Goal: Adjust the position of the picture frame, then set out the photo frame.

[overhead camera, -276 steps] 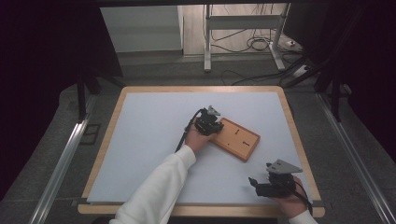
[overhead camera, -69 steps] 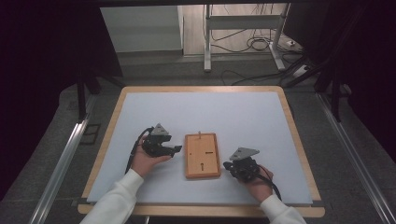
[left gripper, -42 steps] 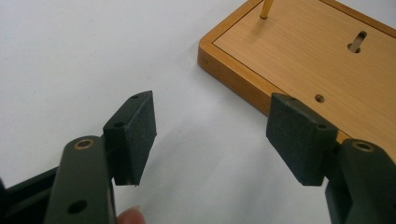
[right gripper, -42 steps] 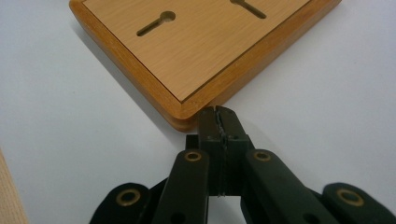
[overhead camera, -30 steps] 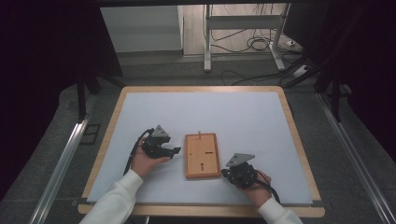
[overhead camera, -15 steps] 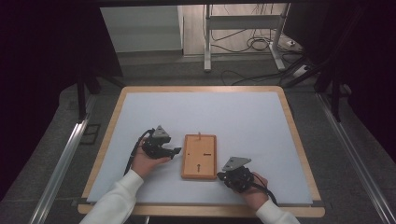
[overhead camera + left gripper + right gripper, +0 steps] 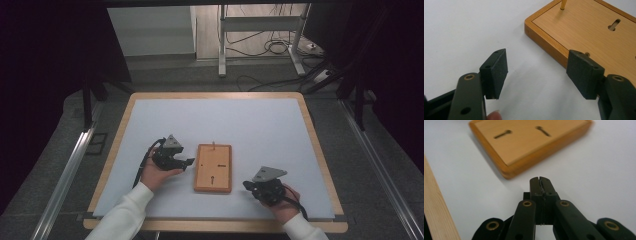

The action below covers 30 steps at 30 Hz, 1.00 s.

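A flat wooden board (image 7: 214, 168) with two keyhole slots and a thin brass pin (image 7: 213, 145) at its far edge lies mid-table on the white mat. My left gripper (image 7: 188, 162) rests just left of the board, pointing at it. Its jaws stand open with nothing between the pads (image 7: 496, 71), and the board's corner (image 7: 564, 42) lies just beyond them. My right gripper (image 7: 250, 185) sits off the board's near right corner with a gap of mat between. It is shut on nothing, its fingertips (image 7: 540, 181) pressed together and aimed at the board's corner (image 7: 524, 145).
The white mat (image 7: 260, 125) covers a table with a light wooden rim (image 7: 320, 145), and that rim (image 7: 435, 215) runs close beside my right gripper. Metal rails (image 7: 65, 175) flank the table. A stand and cables (image 7: 270, 47) lie on the floor beyond.
My right gripper has slid to the right, away from the board's near right corner. The left gripper has kept still.
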{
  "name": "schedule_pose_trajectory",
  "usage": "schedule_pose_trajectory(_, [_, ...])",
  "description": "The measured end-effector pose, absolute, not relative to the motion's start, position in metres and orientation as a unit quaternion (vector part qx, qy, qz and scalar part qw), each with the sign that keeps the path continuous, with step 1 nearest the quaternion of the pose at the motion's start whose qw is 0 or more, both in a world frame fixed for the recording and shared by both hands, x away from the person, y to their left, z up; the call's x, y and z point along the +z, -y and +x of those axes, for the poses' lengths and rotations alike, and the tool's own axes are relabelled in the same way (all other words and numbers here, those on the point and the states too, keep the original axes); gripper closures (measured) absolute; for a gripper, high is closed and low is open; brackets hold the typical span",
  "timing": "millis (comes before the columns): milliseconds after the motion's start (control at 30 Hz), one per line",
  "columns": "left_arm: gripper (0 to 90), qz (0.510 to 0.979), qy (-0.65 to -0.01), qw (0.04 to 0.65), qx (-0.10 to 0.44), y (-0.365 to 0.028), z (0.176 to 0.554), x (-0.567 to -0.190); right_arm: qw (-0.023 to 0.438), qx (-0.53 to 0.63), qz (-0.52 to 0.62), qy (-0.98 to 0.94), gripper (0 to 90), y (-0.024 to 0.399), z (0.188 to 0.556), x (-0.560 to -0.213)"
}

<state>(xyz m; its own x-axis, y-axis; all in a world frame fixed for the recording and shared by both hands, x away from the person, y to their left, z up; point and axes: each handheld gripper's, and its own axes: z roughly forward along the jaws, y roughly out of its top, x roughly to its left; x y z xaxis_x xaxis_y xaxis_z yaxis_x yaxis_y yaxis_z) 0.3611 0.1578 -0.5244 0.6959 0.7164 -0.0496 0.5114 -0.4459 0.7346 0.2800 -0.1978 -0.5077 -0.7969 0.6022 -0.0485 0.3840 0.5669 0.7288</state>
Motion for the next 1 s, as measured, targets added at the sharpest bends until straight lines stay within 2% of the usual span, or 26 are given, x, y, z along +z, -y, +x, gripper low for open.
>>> schedule_pose_trajectory(100, [33.7, 0.839, -0.368, 0.378, 0.135, -0.158, 0.362, -0.525, 0.149, 0.379, 0.308, -0.860, 89.1, 0.220, 0.279, -0.505])
schedule_pose_trajectory(233, [33.7, 0.840, -0.367, 0.376, 0.136, -0.157, 0.361, -0.526, 0.144, 0.387, 0.326, -0.851, 82.3, 0.240, 0.277, -0.507])
schedule_pose_trajectory(267, [33.7, 0.840, -0.368, 0.375, 0.135, -0.156, 0.361, -0.526, 0.144, 0.388, 0.328, -0.849, 77.4, 0.243, 0.277, -0.508])
schedule_pose_trajectory(400, [33.4, 0.843, -0.360, 0.374, 0.138, -0.155, 0.361, -0.527, 0.152, 0.393, 0.352, -0.836, 46.6, 0.249, 0.278, -0.510])
schedule_pose_trajectory(500, [33.7, 0.836, -0.359, 0.385, 0.152, -0.154, 0.360, -0.524, 0.160, 0.403, 0.354, -0.829, 35.4, 0.248, 0.279, -0.511])
schedule_pose_trajectory(600, [34.1, 0.833, -0.350, 0.398, 0.159, -0.151, 0.361, -0.521, 0.165, 0.406, 0.347, -0.829, 30.7, 0.246, 0.281, -0.513])
schedule_pose_trajectory(1000, [31.3, 0.835, -0.320, 0.428, 0.131, -0.142, 0.373, -0.512, 0.162, 0.418, 0.344, -0.825, 23.9, 0.241, 0.280, -0.508])
